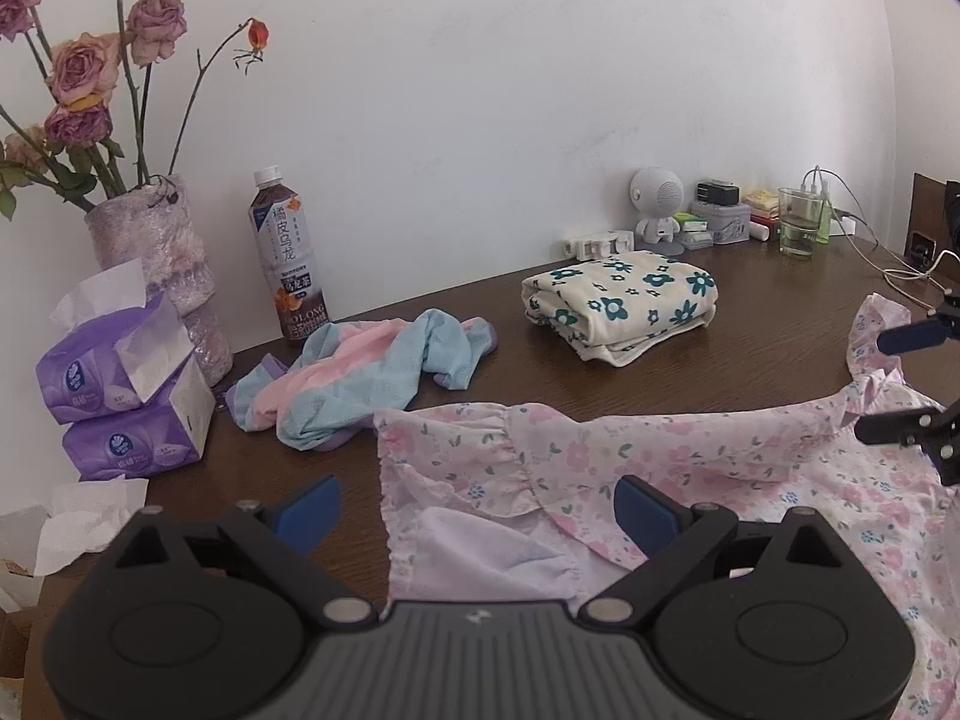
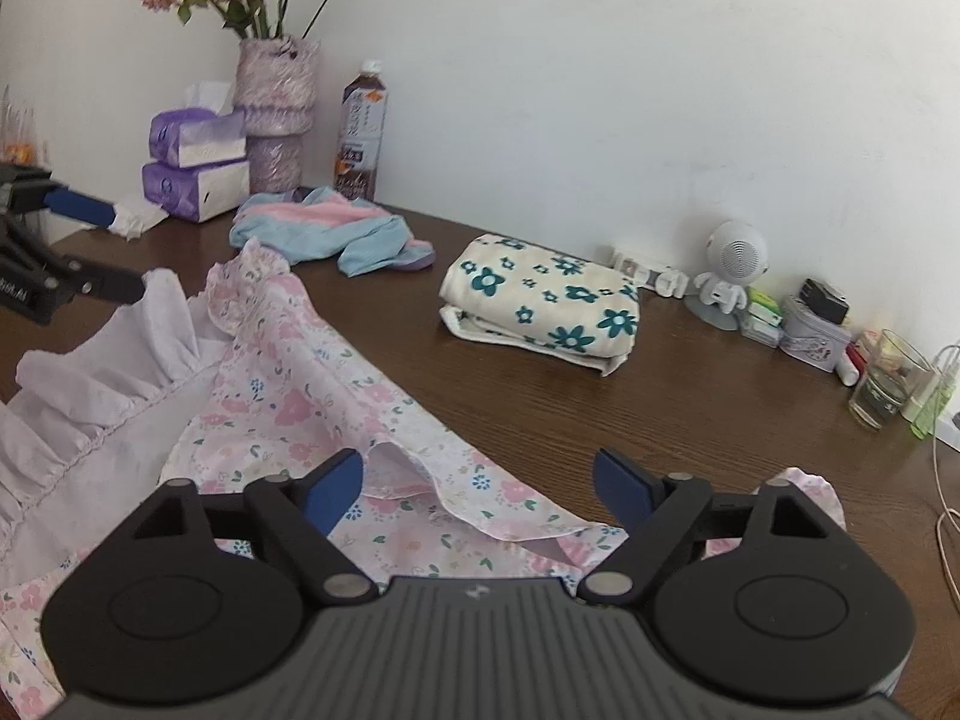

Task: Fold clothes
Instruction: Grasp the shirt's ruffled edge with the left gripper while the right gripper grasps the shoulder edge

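Pink floral garment [image 1: 630, 456]: spread unfolded on the near part of the tabletop [image 1: 540, 372], plain lilac lining and ruffled edge showing at its left side.
Left claw [image 1: 477, 510]: fingers spread wide, hovering over the garment's near left edge, gripping nothing.
Right claw [image 2: 477, 483]: fingers spread wide above the garment's right part, gripping nothing.
Folded cloth [image 1: 621, 309]: one cream bundle with teal flowers, lying beyond the garment, well apart from it.
Striped garment [image 1: 360, 378]: one crumpled pink, blue and purple piece, far left of the floral garment, just beside its corner.
Vase [image 1: 159, 264]: one, at the far left by the wall; holds several dried roses [image 1: 84, 69].
Tissue packs [image 1: 120, 396]: two purple, stacked; the upper one is open with a tissue standing out.
Bottle [image 1: 288, 252]: one capped oolong tea bottle, upright between vase and folded cloth.
Glass [image 1: 801, 228]: one, far right, a little liquid at the bottom.
Speaker figure [image 1: 657, 207]: one white, by the wall.
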Available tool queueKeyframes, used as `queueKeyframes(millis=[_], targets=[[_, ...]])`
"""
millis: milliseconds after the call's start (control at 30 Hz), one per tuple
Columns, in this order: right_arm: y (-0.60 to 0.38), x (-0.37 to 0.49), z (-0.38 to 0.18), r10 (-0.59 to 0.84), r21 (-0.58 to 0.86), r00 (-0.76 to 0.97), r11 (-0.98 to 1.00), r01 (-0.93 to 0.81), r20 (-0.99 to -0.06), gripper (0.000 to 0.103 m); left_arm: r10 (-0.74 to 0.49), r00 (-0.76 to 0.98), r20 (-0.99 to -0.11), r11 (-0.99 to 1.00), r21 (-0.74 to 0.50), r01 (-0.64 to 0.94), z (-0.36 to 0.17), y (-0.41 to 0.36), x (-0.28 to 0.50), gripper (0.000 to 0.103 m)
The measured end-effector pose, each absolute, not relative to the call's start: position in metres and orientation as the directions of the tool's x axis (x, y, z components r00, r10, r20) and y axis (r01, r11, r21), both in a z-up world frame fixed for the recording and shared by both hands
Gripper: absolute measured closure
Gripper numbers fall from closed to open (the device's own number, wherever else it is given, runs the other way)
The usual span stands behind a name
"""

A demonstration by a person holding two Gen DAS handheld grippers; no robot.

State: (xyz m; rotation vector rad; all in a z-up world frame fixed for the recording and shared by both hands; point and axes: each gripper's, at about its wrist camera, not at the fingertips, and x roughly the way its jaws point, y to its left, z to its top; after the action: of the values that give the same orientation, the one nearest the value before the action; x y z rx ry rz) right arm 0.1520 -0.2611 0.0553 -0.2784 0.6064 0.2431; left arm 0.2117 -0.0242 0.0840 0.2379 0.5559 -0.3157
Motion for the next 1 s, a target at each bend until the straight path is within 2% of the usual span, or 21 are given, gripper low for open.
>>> queueKeyframes(millis=[100,200,267,300,600,767,833,933,1000], targets=[[-0.247,0.162,0.046,0.152,-0.198,0.779,0.921,-0.335,-0.608,0.026,-0.236,0.799,-0.553,0.930,0.109,0.351,0.082,-0.020,0.234,0.007],[-0.238,0.172,0.040,0.144,-0.224,0.777,0.911,-0.345,-0.613,0.032,-0.239,0.789,-0.566,0.932,0.094,0.350,0.077,-0.016,0.256,0.016],[-0.234,0.179,0.037,0.112,-0.266,0.780,0.902,-0.340,-0.616,0.043,-0.242,0.783,-0.573,0.932,0.086,0.352,0.072,-0.013,0.268,0.026],[-0.233,0.182,0.036,0.095,-0.285,0.780,0.898,-0.336,-0.619,0.046,-0.245,0.780,-0.576,0.932,0.083,0.354,0.069,-0.012,0.274,0.028],[-0.244,0.195,0.025,0.072,-0.307,0.740,0.879,-0.363,-0.668,0.047,-0.262,0.730,-0.631,0.937,0.014,0.349,0.052,-0.007,0.317,0.029],[-0.236,0.206,0.019,0.094,-0.295,0.723,0.871,-0.392,-0.684,0.073,-0.303,0.704,-0.643,0.938,-0.072,0.338,0.048,-0.006,0.343,0.030],[-0.237,0.210,0.022,0.106,-0.286,0.723,0.872,-0.397,-0.682,0.081,-0.331,0.691,-0.642,0.933,-0.114,0.341,0.045,-0.003,0.348,0.030],[-0.240,0.215,0.027,0.104,-0.294,0.734,0.872,-0.392,-0.671,0.089,-0.371,0.662,-0.651,0.921,-0.169,0.351,0.037,0.002,0.352,0.032],[-0.243,0.219,0.030,0.105,-0.298,0.744,0.872,-0.388,-0.660,0.091,-0.384,0.645,-0.661,0.918,-0.195,0.346,0.033,0.006,0.355,0.039]])
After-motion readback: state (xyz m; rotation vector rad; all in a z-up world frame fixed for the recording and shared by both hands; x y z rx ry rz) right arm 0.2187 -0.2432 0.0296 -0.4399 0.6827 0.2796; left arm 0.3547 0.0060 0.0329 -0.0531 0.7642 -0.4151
